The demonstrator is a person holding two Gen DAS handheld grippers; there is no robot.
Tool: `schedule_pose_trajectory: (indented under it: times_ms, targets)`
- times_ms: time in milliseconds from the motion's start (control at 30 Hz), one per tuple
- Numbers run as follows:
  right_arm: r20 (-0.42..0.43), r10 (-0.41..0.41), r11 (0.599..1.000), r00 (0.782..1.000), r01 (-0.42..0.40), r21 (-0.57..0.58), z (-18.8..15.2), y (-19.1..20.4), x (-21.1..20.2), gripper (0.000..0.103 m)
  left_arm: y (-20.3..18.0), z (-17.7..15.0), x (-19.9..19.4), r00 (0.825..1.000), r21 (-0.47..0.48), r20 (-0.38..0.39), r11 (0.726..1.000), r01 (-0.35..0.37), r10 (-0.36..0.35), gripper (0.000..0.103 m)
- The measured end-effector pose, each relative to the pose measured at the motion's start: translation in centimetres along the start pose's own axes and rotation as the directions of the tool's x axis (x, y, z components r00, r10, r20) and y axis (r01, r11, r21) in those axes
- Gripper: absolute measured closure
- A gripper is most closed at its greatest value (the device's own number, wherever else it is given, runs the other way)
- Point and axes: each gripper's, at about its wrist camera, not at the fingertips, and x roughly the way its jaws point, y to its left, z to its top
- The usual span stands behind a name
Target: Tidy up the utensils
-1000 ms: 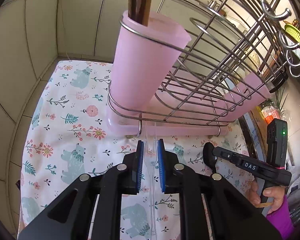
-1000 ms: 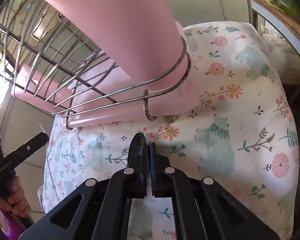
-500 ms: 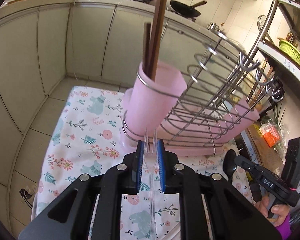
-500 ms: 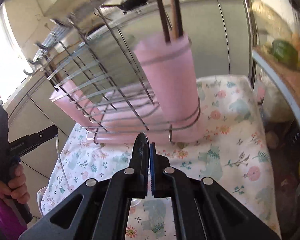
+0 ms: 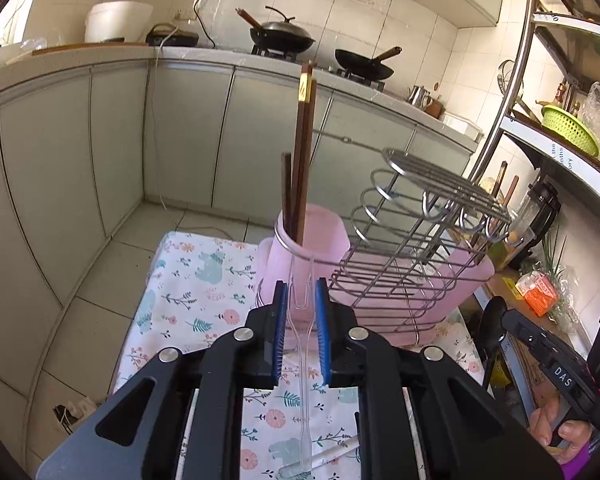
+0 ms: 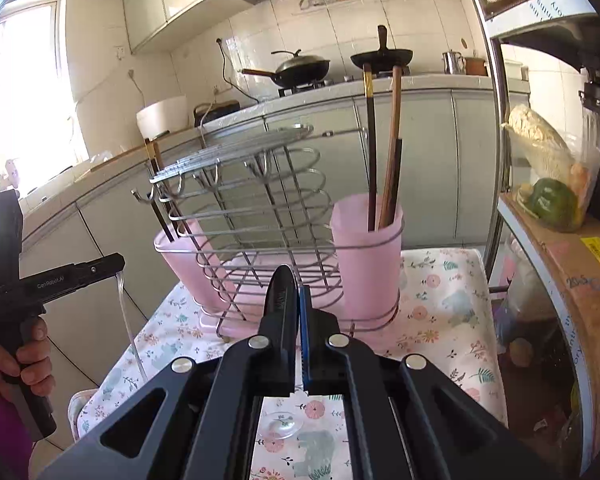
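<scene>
My left gripper (image 5: 300, 300) is shut on a clear plastic fork (image 5: 302, 360), tines forward, handle hanging down. It is held in front of and above the pink utensil cup (image 5: 312, 240) with brown chopsticks (image 5: 302, 152) in the wire dish rack (image 5: 416, 248). My right gripper (image 6: 296, 292) is shut on a black utensil (image 6: 280, 292) and a clear spoon bowl (image 6: 280, 424) shows below its jaws. In the right wrist view the cup (image 6: 368, 256) stands right of centre and the left gripper (image 6: 112, 264) holds the fork (image 6: 128, 320) at left.
A second pink cup (image 6: 188, 264) sits at the rack's other end. The rack stands on a floral cloth (image 5: 196, 280) over a small table. A clear utensil (image 5: 324, 456) lies on the cloth. A metal shelf (image 6: 500, 160) stands at right; kitchen cabinets behind.
Both grippers have risen and pulled back from the rack, each still holding its utensil. The pink cup and chopsticks now sit lower and farther in both views.
</scene>
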Motion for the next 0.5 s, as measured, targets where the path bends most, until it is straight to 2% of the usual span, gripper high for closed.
schedule_pose_trajectory:
  times_ms: [500]
  targets:
    - [0.108,-0.009,0.998,0.994,0.015,-0.056,2.2,1.7,-3.3,0.102,-0.6,1.9,-4.1,0.993,0.019,0.115,1.0,-0.004,0.002,0.09]
